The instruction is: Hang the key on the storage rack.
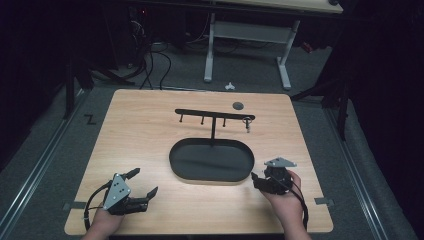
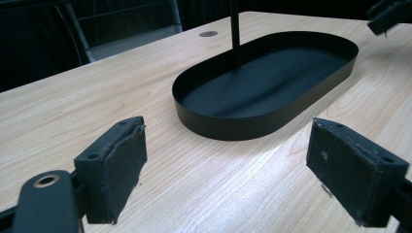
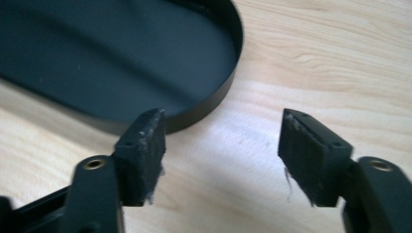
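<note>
Right gripper (image 1: 259,181) is sitting just beside the right end of the black oval tray (image 1: 176,165), jaws standing wide with nothing between them — in the right gripper view only bare wood is showing between the pads (image 3: 145,155). Left gripper (image 1: 142,182) is resting near the front left of the table (image 1: 135,135), well apart from the tray, jaws also spread wide and empty; its pads (image 2: 121,165) are framing the tray's near wall.

Risks from here: the right gripper is hanging so near the tray wall that a jaw is likely clipping the rim and shoving the whole stand sideways. The thin post (image 1: 213,131) rising from the tray is carrying a crossbar (image 1: 215,114) with small pegs, so a knock is probably tipping or rocking it — and the small key-like item (image 1: 247,123) hanging at the bar's right end is likely swinging off. I cannot tell exactly what that item is; too small.

The tray itself is looking matte black, shallow, thin-walled, with nothing lying in it, and is sitting flat mid-table. A dark round disc (image 1: 238,105) is lying behind the bar.
</note>
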Available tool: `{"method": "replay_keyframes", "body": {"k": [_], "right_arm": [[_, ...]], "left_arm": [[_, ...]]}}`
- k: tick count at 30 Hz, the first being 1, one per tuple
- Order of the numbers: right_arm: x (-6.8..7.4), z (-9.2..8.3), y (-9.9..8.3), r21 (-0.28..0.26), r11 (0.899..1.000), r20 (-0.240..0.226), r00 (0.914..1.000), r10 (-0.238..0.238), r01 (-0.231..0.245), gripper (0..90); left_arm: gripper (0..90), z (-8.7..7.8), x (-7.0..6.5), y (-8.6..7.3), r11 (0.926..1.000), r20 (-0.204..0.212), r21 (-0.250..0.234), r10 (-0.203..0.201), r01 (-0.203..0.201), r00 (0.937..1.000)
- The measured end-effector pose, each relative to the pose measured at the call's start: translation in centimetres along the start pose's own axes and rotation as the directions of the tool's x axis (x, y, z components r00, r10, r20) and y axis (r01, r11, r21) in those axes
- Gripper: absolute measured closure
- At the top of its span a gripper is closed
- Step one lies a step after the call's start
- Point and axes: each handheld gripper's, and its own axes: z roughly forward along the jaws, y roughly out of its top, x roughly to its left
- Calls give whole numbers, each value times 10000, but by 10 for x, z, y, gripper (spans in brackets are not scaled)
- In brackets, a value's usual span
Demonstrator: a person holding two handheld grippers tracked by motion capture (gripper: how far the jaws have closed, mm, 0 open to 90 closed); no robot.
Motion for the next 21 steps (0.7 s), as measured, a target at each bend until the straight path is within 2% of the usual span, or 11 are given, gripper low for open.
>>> {"method": "replay_keyframes", "body": {"k": [3,6,12,14,18,21], "right_arm": [[5,1,-18,-505,9987,80,10000,20,-16,303],[8,1,-32,-888,9956,-52,9995,310,-314,287],[8,-5,-45,-1506,9882,107,9995,283,-263,264],[6,-7,-50,-1577,9865,-77,9990,437,-444,282],[2,-7,-60,-1703,9840,23,9986,536,-524,262],[-3,-3,-61,-1667,9825,-54,9965,830,-827,246]], "left_arm": [[151,1,0,-1,10000,-71,41,-17,17,10000],[151,1,0,-2,10000,-200,70,-38,40,9998],[151,-1,3,-3,9997,-462,66,-245,248,9986],[151,-1,2,-3,9996,-548,101,-242,248,9982],[151,-4,0,-2,9999,-578,16,-101,102,9983],[151,-2,0,-1,9999,-550,65,-100,104,9984]]}}
